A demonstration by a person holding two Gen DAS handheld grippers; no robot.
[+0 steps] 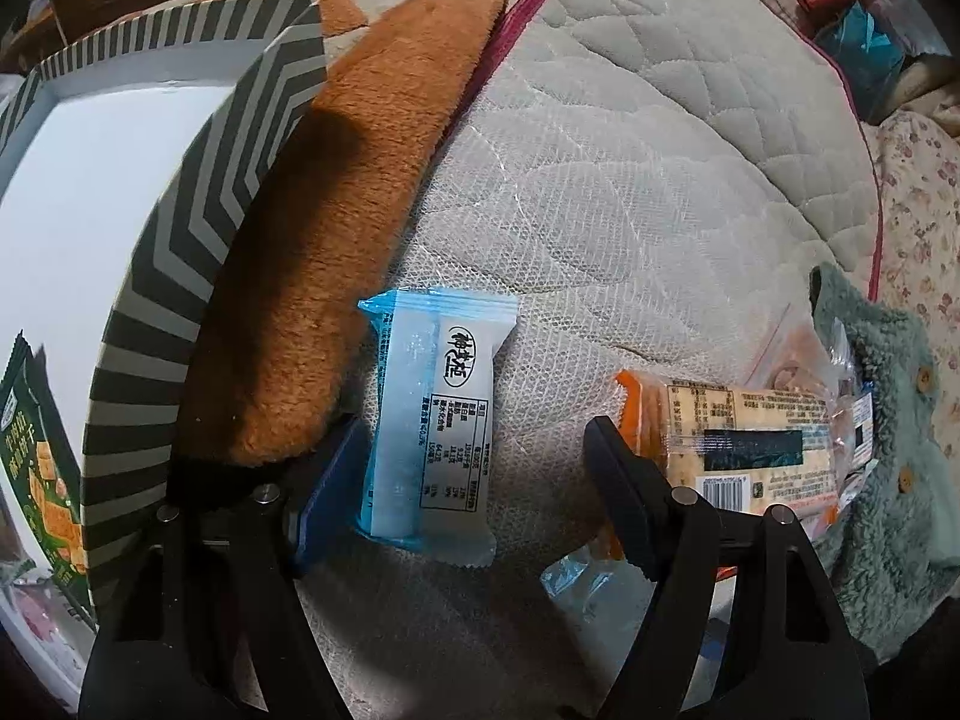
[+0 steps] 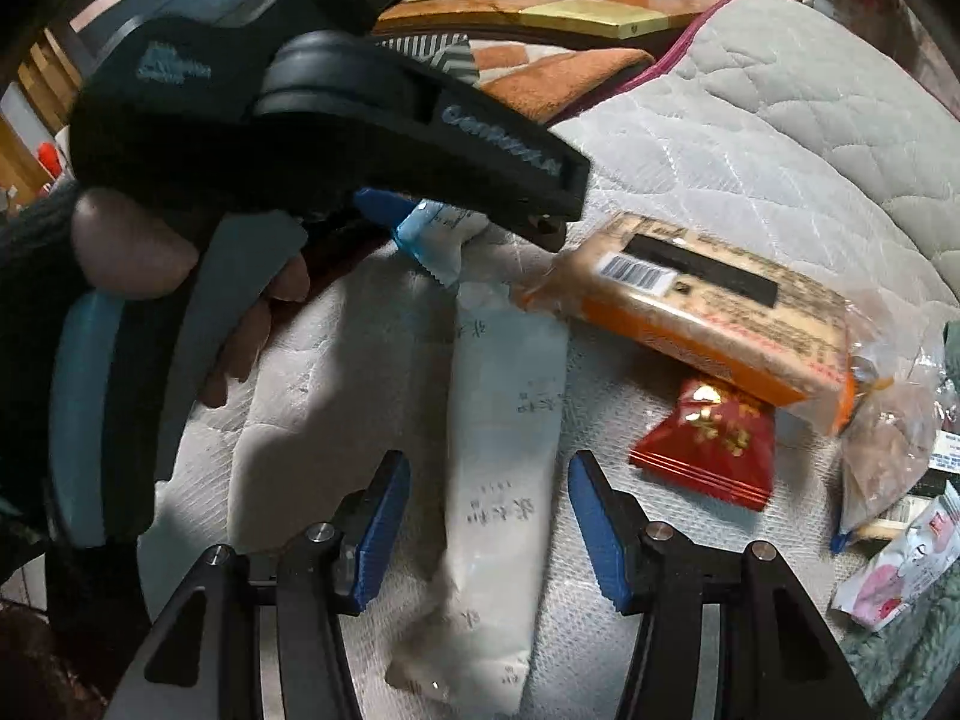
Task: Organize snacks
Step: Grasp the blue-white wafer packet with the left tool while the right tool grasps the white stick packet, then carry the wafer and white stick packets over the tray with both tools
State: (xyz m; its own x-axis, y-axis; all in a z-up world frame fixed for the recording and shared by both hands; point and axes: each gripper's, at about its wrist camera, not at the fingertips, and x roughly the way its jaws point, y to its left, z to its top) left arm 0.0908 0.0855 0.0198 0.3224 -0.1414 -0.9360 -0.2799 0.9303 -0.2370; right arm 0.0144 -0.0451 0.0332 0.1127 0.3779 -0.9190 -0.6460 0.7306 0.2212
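My left gripper (image 1: 474, 462) is open on the quilted bed cover, its fingers on either side of a light blue snack packet (image 1: 435, 414) that lies flat, touching the left finger. An orange biscuit pack (image 1: 750, 438) lies just beyond the right finger. A striped box (image 1: 198, 228) with a white inside stands at the left and holds a green snack pack (image 1: 42, 468). My right gripper (image 2: 489, 525) is open around a long white packet (image 2: 504, 480). The left gripper and hand (image 2: 336, 138) show in the right wrist view over the blue packet (image 2: 435, 234).
An orange plush blanket (image 1: 336, 276) lies between the box and the blue packet. A red packet (image 2: 708, 450) sits under the orange biscuit pack (image 2: 708, 312). A clear bag (image 2: 888, 444) and a pink-white packet (image 2: 906, 570) lie at the right, by a teal fleece garment (image 1: 882, 480).
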